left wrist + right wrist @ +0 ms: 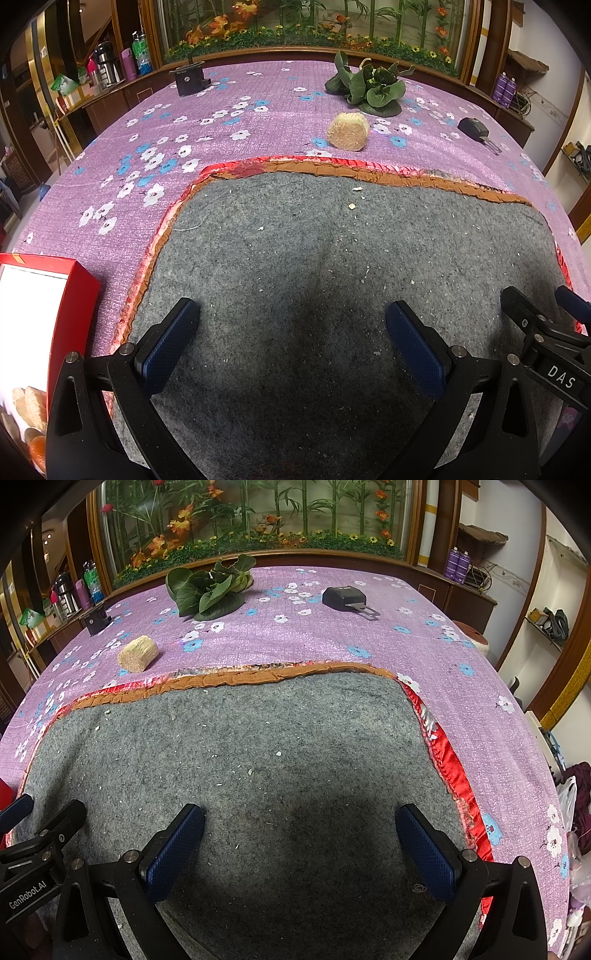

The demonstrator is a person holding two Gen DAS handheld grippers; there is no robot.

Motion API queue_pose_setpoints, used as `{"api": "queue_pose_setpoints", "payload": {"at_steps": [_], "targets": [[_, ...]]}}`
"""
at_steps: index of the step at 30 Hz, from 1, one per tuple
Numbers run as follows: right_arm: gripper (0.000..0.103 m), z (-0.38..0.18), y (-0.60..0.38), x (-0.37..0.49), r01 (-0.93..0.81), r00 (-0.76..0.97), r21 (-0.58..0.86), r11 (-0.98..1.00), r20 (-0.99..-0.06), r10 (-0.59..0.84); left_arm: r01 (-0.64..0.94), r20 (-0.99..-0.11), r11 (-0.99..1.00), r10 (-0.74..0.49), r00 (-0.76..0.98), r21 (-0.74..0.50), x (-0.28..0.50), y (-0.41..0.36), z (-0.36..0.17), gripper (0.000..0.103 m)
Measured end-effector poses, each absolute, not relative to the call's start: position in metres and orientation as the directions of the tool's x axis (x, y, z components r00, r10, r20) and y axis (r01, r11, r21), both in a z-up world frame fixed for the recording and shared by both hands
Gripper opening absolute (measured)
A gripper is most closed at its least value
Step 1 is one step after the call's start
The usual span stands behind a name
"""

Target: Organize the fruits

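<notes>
Left wrist view: the left claw (291, 317) hangs wide open over the grey mat (332, 277), holding nothing. The fruits (27, 417) sit in a red box (79, 295) just left of it, at the surface's near edge; which way they point, I cannot tell. The right claw (299, 825) is wide open and empty too, beside the left one, low over the mat.

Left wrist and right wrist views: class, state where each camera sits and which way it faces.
Left wrist view: on the left gripper, facing forward over the grey mat; red box at left, right gripper's tip at right.
Right wrist view: on the right gripper, facing likewise; left gripper's tip at left.
Shared: mat, leafy greens, straw-coloured cylinder, black key-like object.
</notes>
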State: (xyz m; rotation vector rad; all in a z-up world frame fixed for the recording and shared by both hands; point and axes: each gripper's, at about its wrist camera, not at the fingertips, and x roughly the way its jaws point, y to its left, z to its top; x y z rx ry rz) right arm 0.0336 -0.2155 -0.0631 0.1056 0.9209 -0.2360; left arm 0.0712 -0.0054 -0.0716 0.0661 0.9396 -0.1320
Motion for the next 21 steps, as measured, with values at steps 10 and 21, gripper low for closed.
{"api": "queue_pose_setpoints", "payload": {"at_steps": [10, 21], "targets": [[0.103, -0.0627, -0.2149, 0.0335, 0.247, 0.582, -0.01, 0.969, -0.798, -0.157, 0.142, -0.808, 0.99, -0.084, 0.583, 0.0, 0.0711, -0.0056, -0.0716, 0.103], [0.103, -0.0633, -0.2155, 0.0335, 0.247, 0.582, -0.01, 0.969, -0.798, -0.157, 0.142, -0.808, 0.99, -0.083, 0.583, 0.001, 0.0716, -0.0058, -0.0717, 0.103]]}}
